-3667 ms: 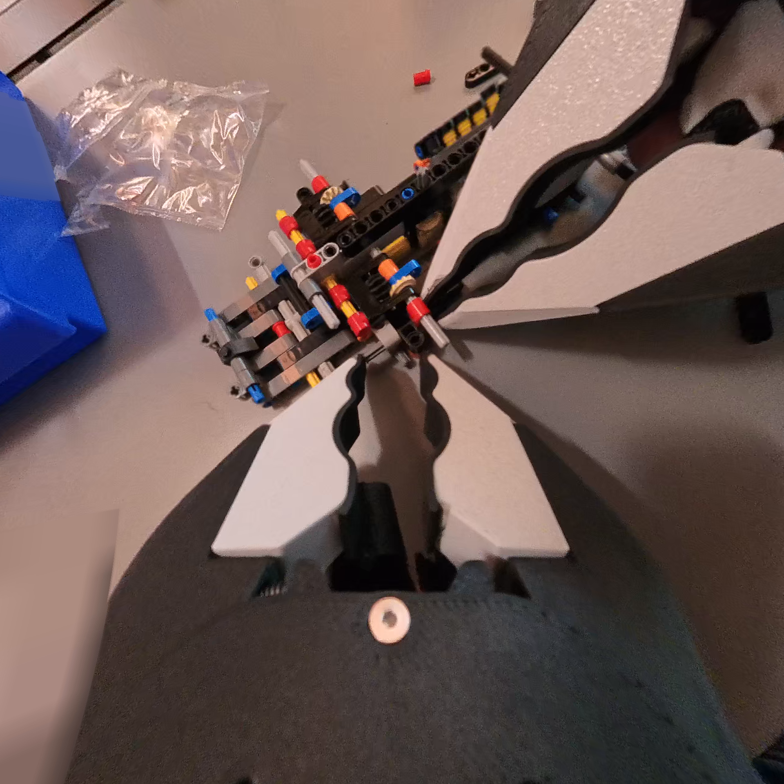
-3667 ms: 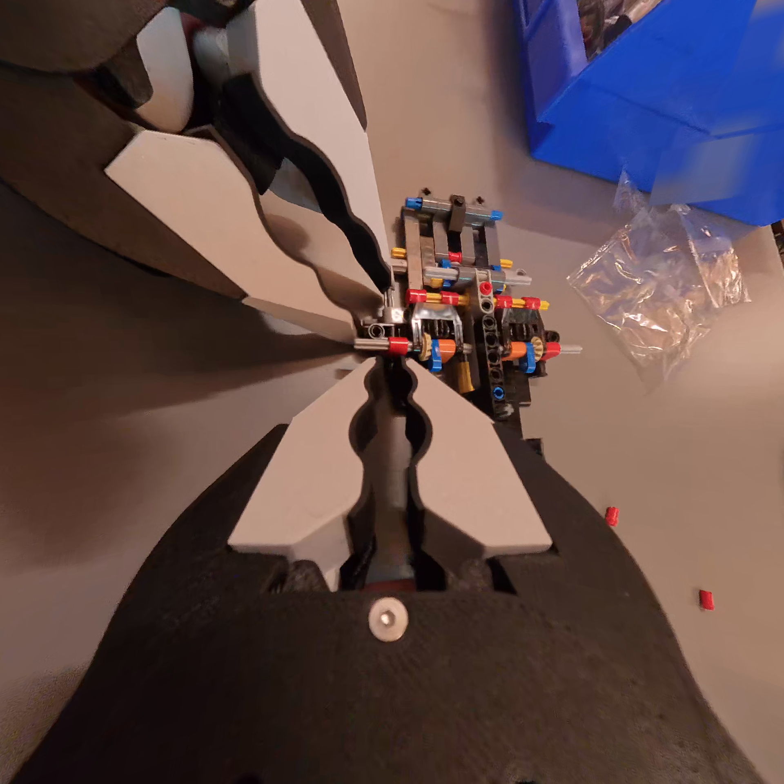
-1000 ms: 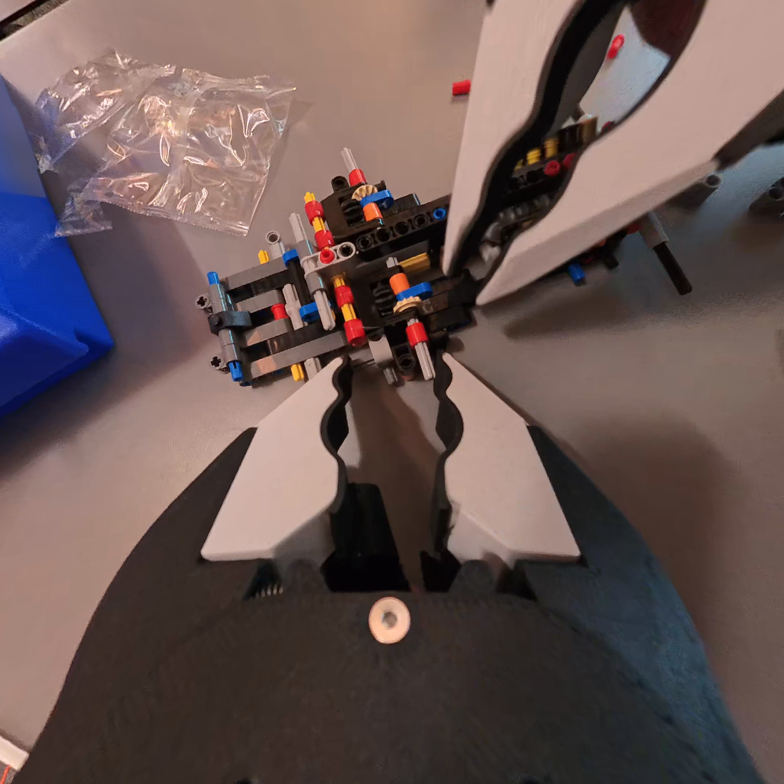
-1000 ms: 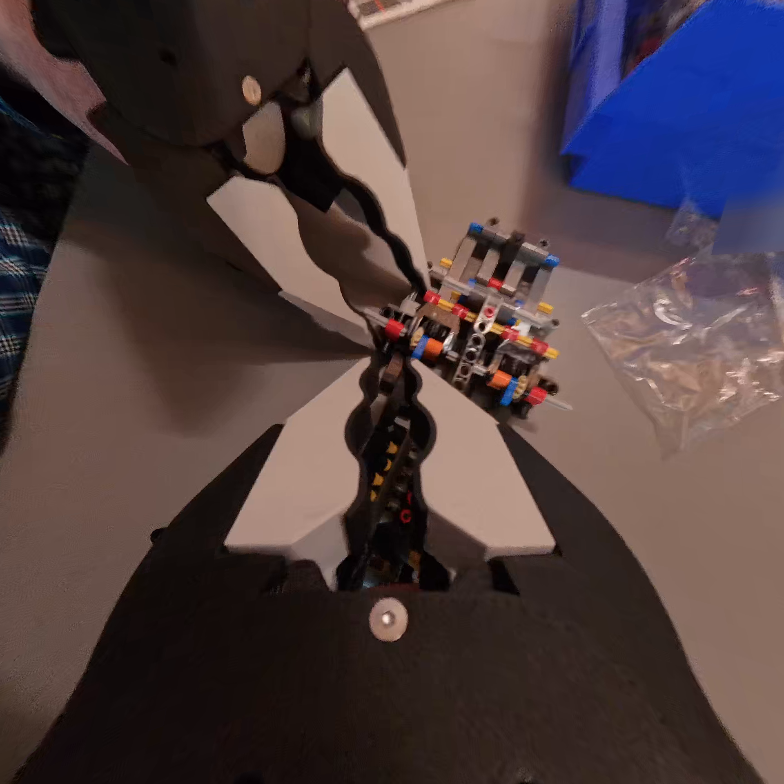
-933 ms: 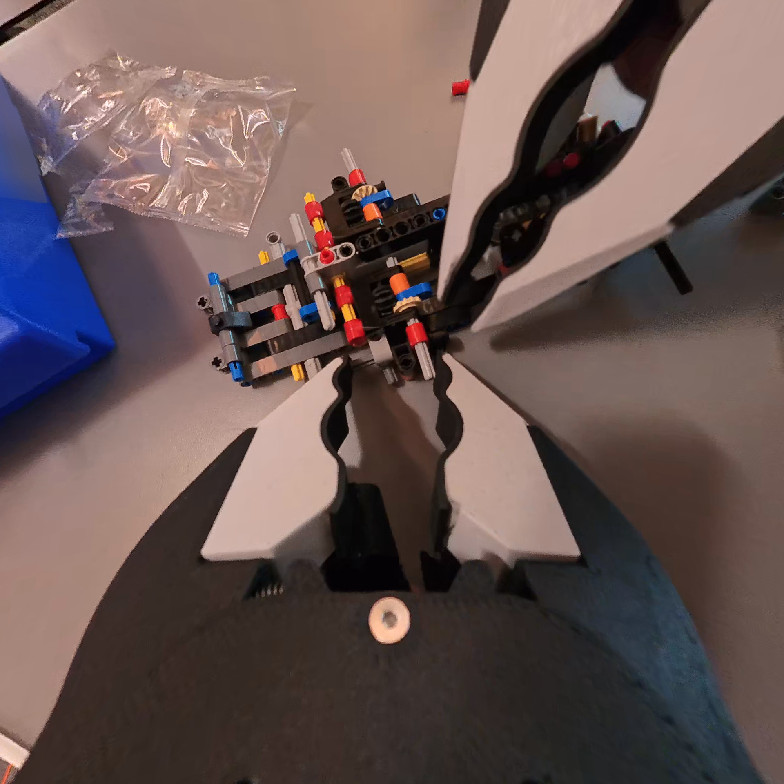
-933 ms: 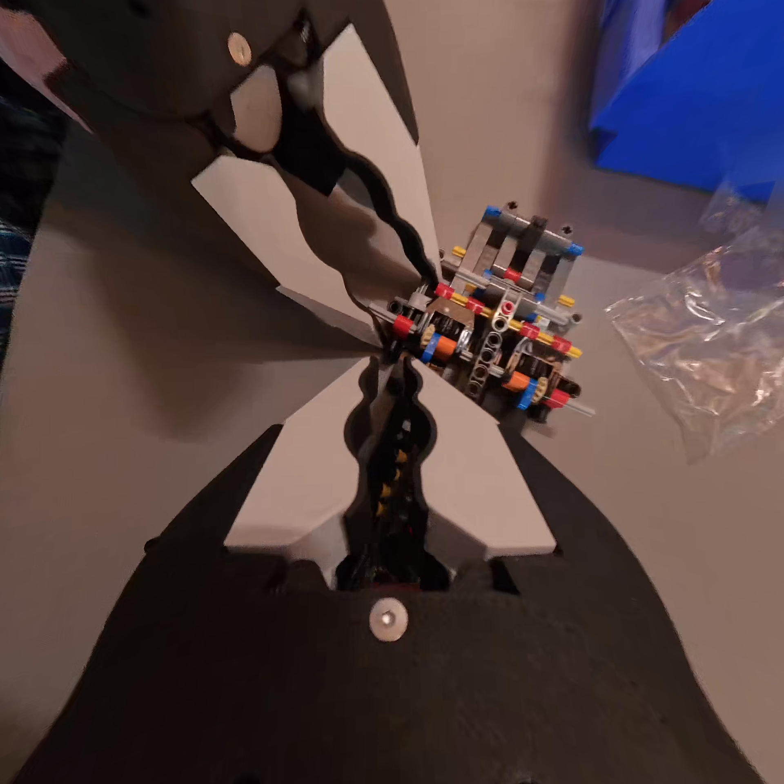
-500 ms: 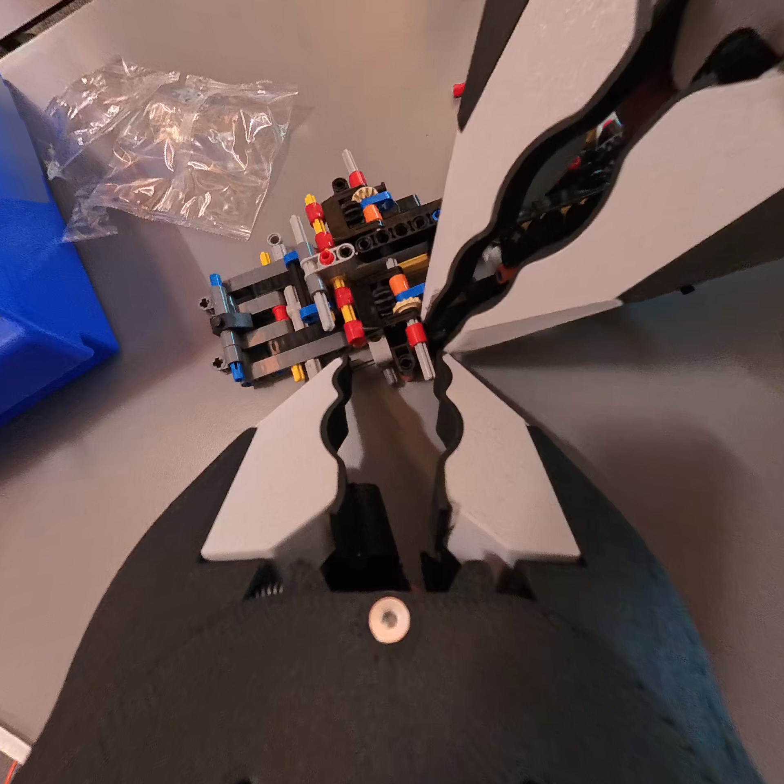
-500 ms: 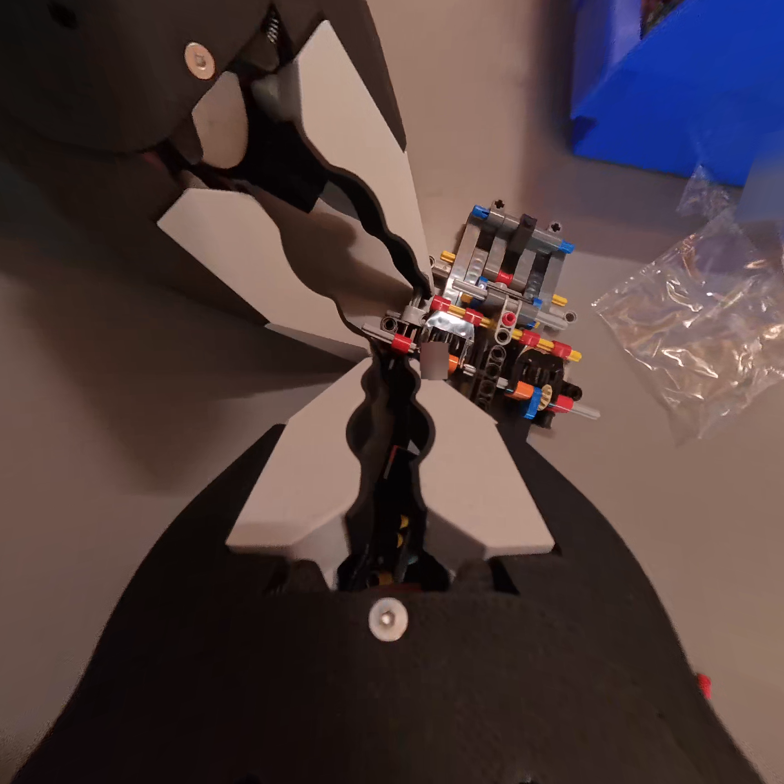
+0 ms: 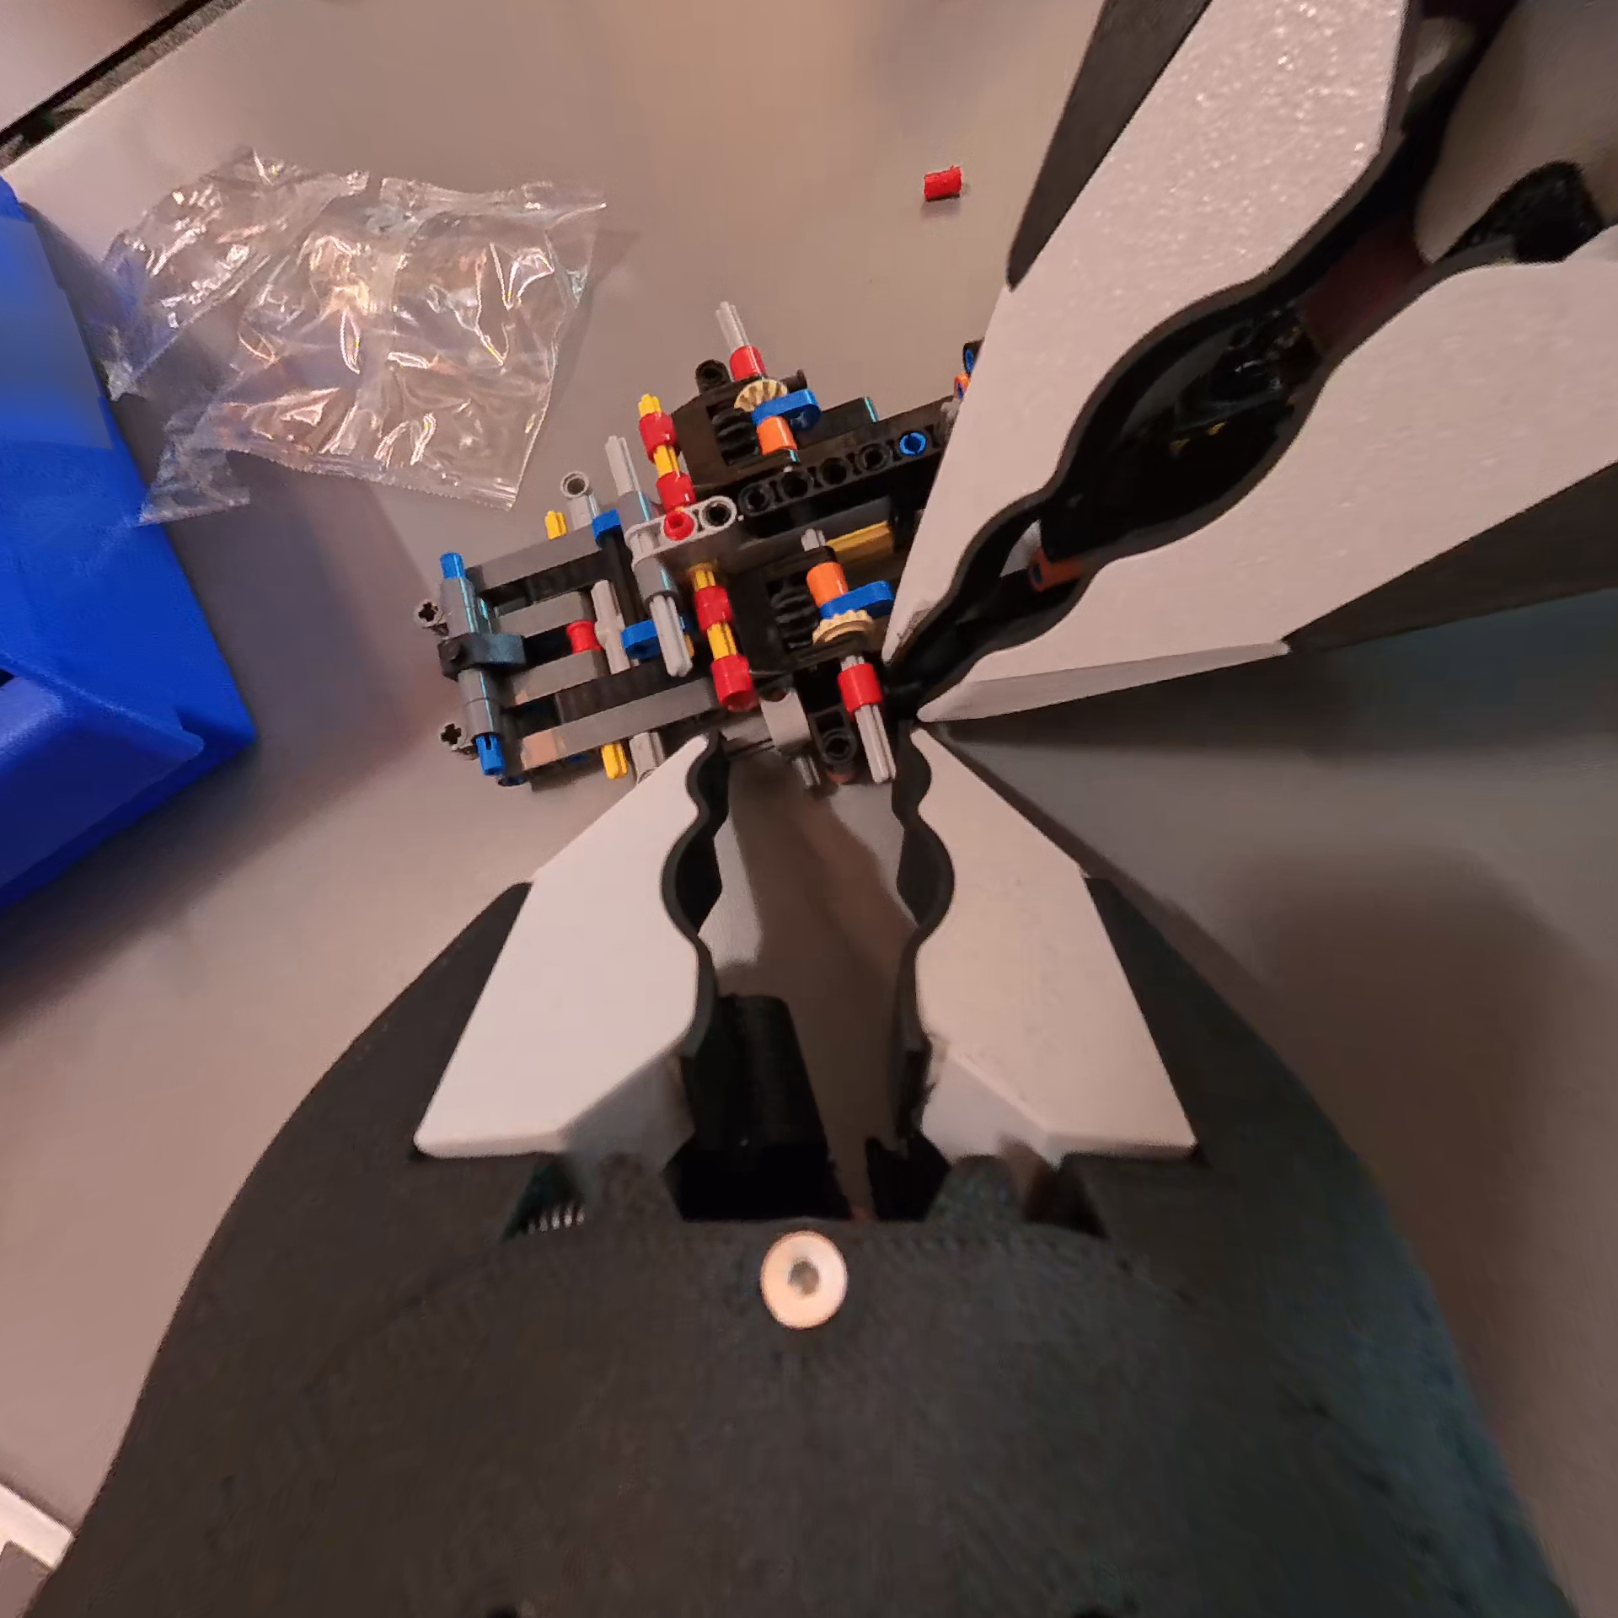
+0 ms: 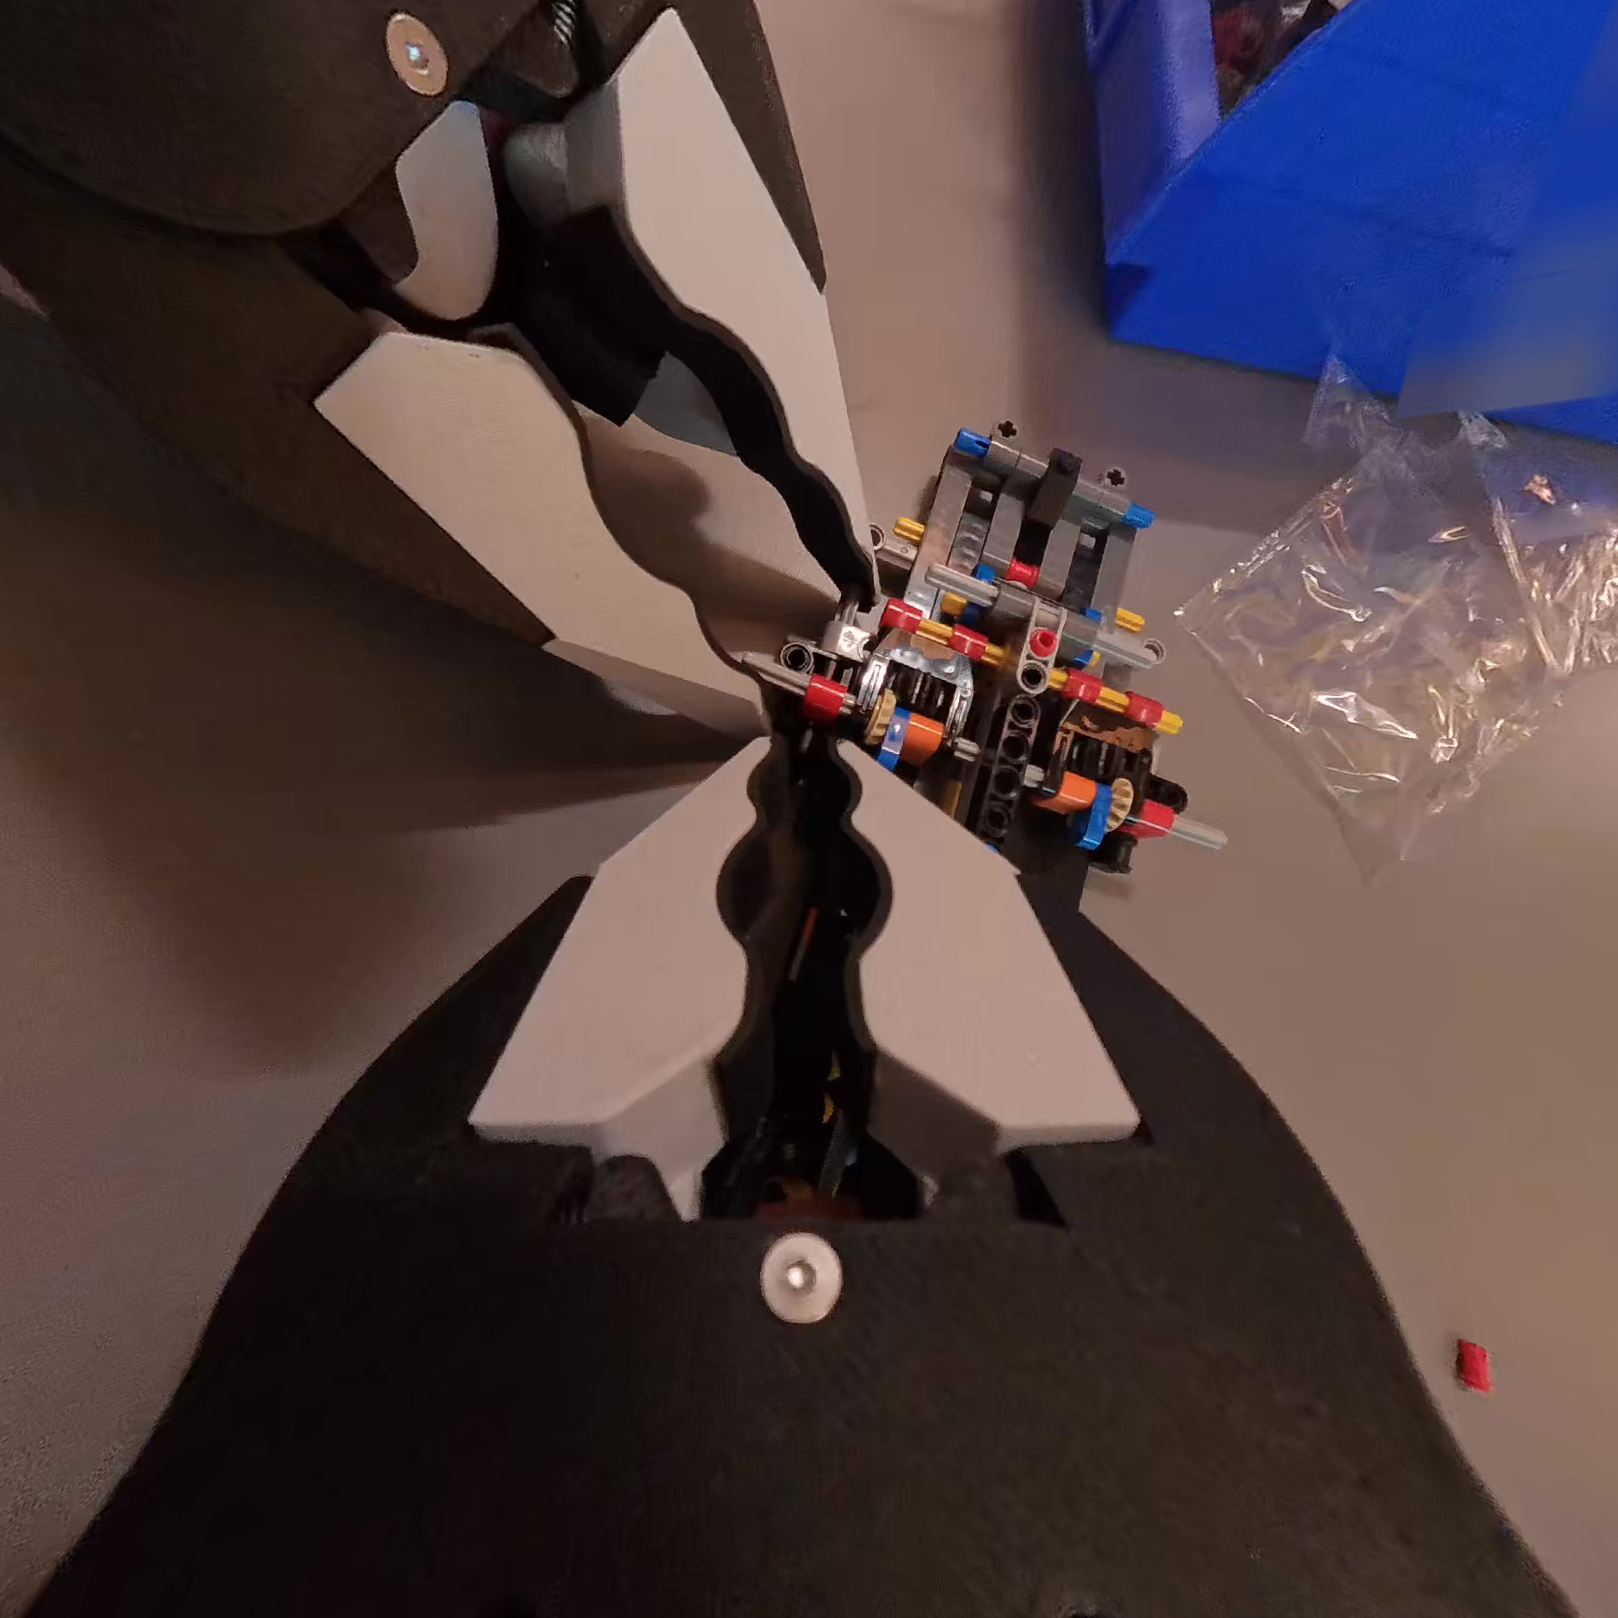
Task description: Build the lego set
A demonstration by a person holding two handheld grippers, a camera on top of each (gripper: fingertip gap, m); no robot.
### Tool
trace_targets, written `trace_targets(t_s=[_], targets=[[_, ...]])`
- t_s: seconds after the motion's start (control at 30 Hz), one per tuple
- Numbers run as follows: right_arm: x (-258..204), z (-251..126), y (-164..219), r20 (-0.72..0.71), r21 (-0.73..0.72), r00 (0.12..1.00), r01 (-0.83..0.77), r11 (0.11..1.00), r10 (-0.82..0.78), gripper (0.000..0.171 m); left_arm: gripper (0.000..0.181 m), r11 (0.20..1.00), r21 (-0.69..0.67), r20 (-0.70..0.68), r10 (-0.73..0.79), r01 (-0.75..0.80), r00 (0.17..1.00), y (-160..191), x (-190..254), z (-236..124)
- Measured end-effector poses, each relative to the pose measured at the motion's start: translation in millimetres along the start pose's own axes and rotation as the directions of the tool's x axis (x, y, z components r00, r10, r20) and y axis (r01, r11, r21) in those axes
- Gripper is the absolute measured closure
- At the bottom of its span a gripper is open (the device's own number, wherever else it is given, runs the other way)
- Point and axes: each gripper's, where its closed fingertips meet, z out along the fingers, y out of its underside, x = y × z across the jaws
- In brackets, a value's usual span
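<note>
Joining a black strip to the model

The right gripper (image 10: 801, 753) is clenched on a black strip (image 10: 810, 963) lying lengthwise along its fingers, tip meeting the lego model (image 9: 692, 578) on the table (image 9: 1226, 875); the left gripper (image 9: 805, 770), fingers apart and empty, brackets the model's near edge.

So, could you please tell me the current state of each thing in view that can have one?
Left gripper: open, jaws either side of the model's near edge.
Right gripper: shut on a black beam.
Model: part-built, resting on the table.
Bag: crumpled, looks empty.
Red piece: loose.
</note>
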Motion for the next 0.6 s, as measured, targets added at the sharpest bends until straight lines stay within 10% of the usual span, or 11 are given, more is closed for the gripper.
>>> trace_targets(t_s=[0.6], targets=[[1.6, -0.5, 0.5, -0.028, 0.027, 0.999, 0.033, 0.999, -0.032, 0.167, 0.143, 0.997, 0.017, 0.005, 0.075, -0.075, 0.997, -2.7, 0.5, 0.6]])
